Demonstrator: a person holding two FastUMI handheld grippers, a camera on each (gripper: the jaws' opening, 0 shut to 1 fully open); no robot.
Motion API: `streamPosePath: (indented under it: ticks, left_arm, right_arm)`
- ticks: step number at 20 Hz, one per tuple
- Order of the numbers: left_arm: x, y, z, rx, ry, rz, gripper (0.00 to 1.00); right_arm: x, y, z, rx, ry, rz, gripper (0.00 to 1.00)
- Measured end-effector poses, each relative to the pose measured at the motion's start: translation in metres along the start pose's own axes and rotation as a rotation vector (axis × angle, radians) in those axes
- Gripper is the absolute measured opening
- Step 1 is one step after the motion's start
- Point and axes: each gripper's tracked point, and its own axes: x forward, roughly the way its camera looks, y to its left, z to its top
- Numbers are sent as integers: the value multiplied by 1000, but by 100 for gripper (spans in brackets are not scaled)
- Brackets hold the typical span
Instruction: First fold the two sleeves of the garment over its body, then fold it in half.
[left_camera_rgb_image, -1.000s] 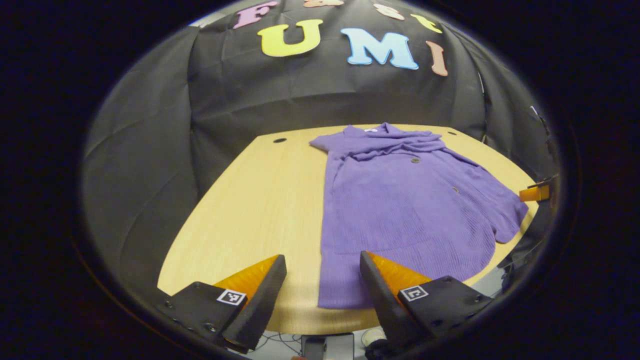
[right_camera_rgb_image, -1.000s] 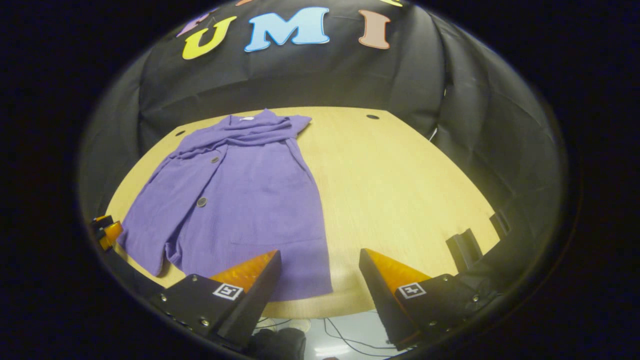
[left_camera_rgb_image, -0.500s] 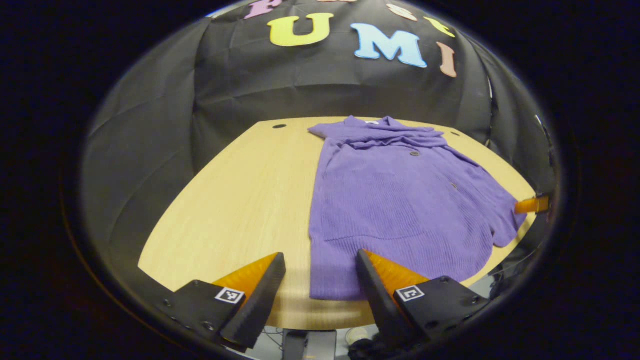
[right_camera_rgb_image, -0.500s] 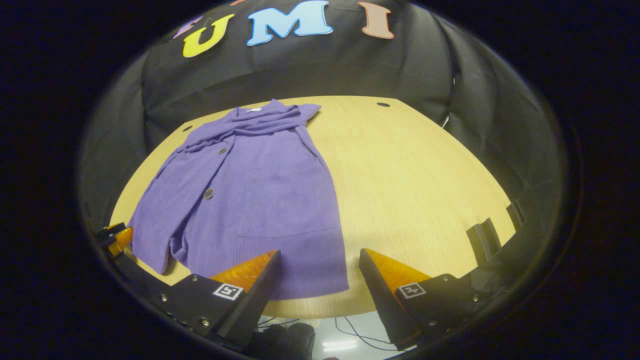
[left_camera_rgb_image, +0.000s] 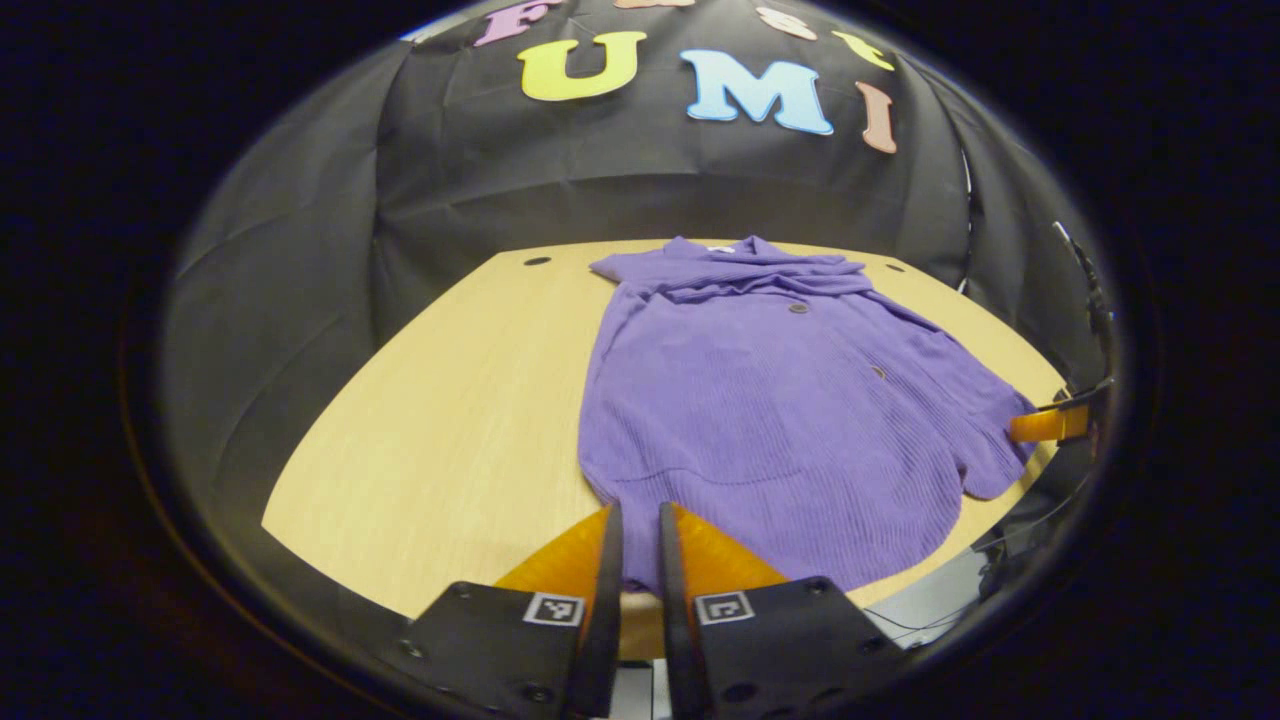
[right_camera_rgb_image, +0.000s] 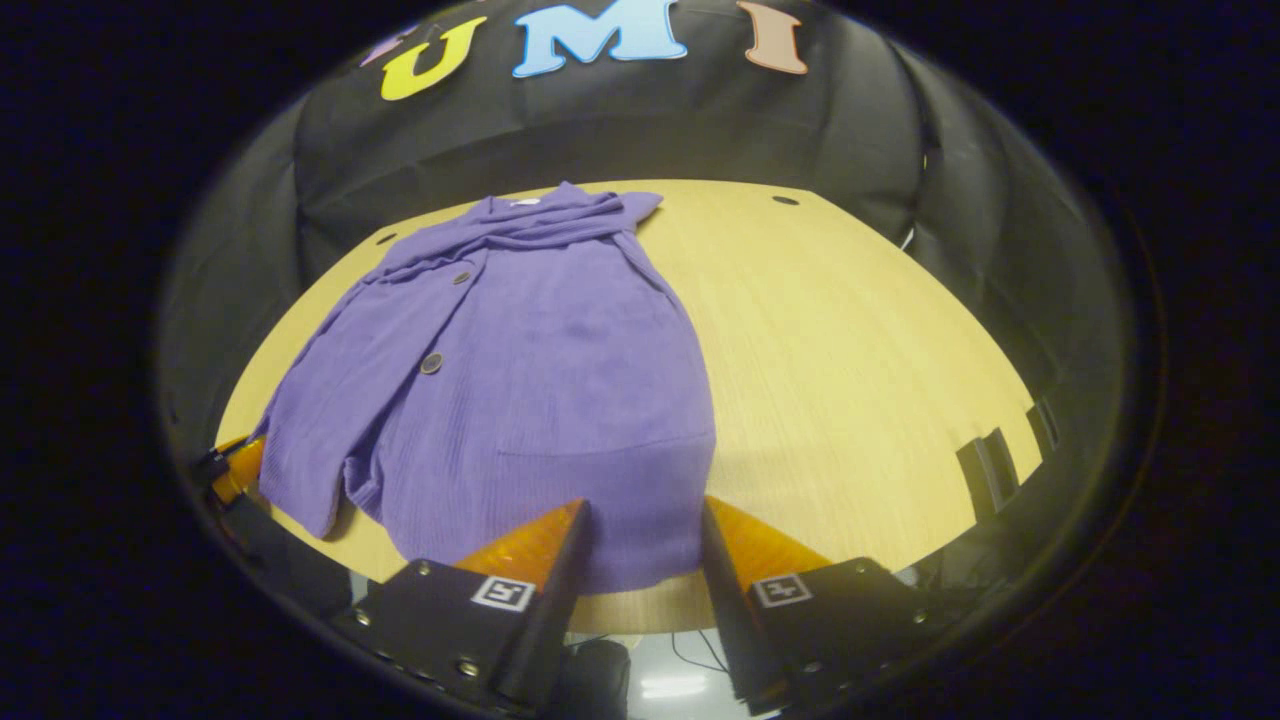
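The left gripper's (left_camera_rgb_image: 634, 560) fingers stand almost together at the bottom centre of the left gripper view, with a sliver of the purple ribbed knit garment's (left_camera_rgb_image: 770, 400) near hem corner between them; they look pinched on it, though I cannot tell how much cloth they have. In the right gripper view the right gripper's (right_camera_rgb_image: 640, 545) fingers are partly open, straddling the other hem corner at the bottom centre, the cloth lying between them but not squeezed.

The garment lies flat, buttons up, collar toward the top of each frame and hem at the near edge of the pale wooden table (left_camera_rgb_image: 450, 420). Its sleeves look bunched across the chest near the collar, so the halving fold seems the step in hand.

The risks as I see them: the left pinch may hold only one layer, so the back of the garment would stay behind on a lift. If the right fingers close short of the hem, one corner rises alone and the fold goes crooked. The loose flap at the right of the left gripper view hangs near the table's edge and could drag.

The tabletop is smooth and bare around the garment, with black cloth walls (right_camera_rgb_image: 600, 130) draped close behind and beside it.
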Motion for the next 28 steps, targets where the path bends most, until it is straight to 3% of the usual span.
streamPosePath:
  ticks: [1,2,4,7,10,13,18,24,28]
  left_arm:
    - [1,-1,-1,8,6,22,17]
    - [2,-4,-1,35,12,30,12]
    - [4,-11,-2,54,38,47,9]
    - [3,-26,0,14,89,31,6]
    - [-11,-40,5,-84,140,-17,7]
    - [-33,-48,46,-173,91,-36,6]
    - [-74,-63,108,-300,2,-55,6]
    - [-73,-69,178,-397,-79,-129,6]
    - [-56,-52,237,-415,-140,-171,6]
  right_arm:
    - [0,3,-1,-1,-8,10,57]
    - [0,7,-2,8,-8,19,41]
    - [5,10,-2,28,-13,27,17]
    - [4,13,-2,45,-3,64,7]
    - [-3,13,3,125,13,152,2]
    - [-20,8,27,183,-54,223,2]
    - [-55,2,73,171,-132,298,2]
    - [-69,15,137,126,-226,346,2]
    - [-69,21,187,157,-282,332,2]
